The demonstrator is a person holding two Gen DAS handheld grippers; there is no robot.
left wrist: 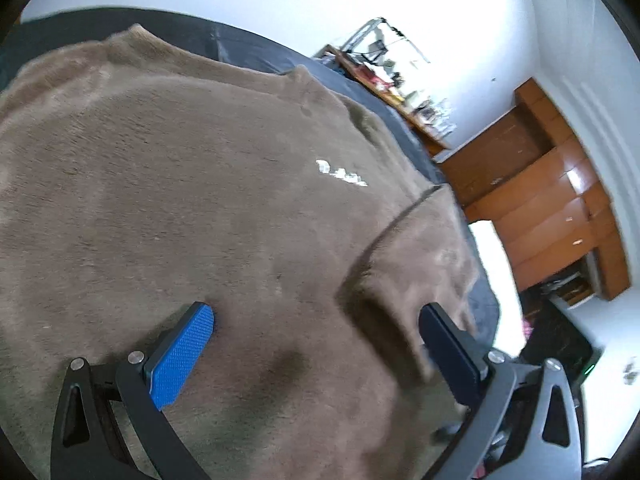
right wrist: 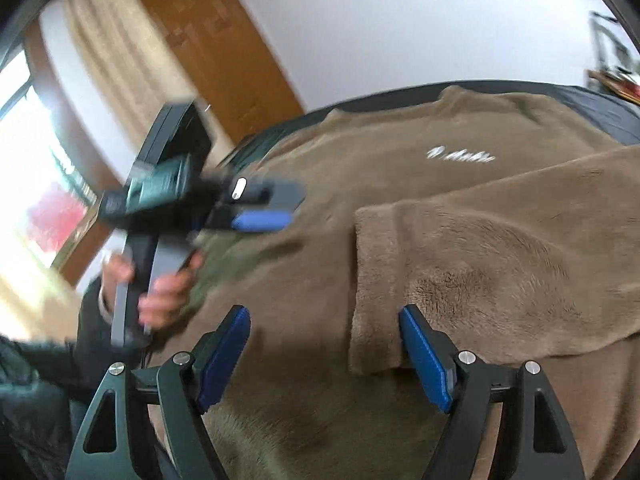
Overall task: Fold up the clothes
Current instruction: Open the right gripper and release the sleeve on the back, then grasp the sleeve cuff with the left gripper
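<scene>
With both the left gripper [left wrist: 316,328] and right gripper [right wrist: 325,330] spread and empty, the folded sleeve [right wrist: 480,272] at two o'clock on the brown sweater [left wrist: 180,180] risked slipping open.

Both grippers spread wide, nothing clamped.
The left gripper [left wrist: 316,320] points downward with its blue pads apart; a hand [right wrist: 160,292] grips its handle. The right gripper [right wrist: 324,320] tilts downward too, jaws opening, holding nothing between them.

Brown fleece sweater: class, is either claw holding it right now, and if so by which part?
Neither. The right claw stands open over the folded sleeve, and the left claw stands open over the brown fleece sweater; no pad pinches fabric.
</scene>
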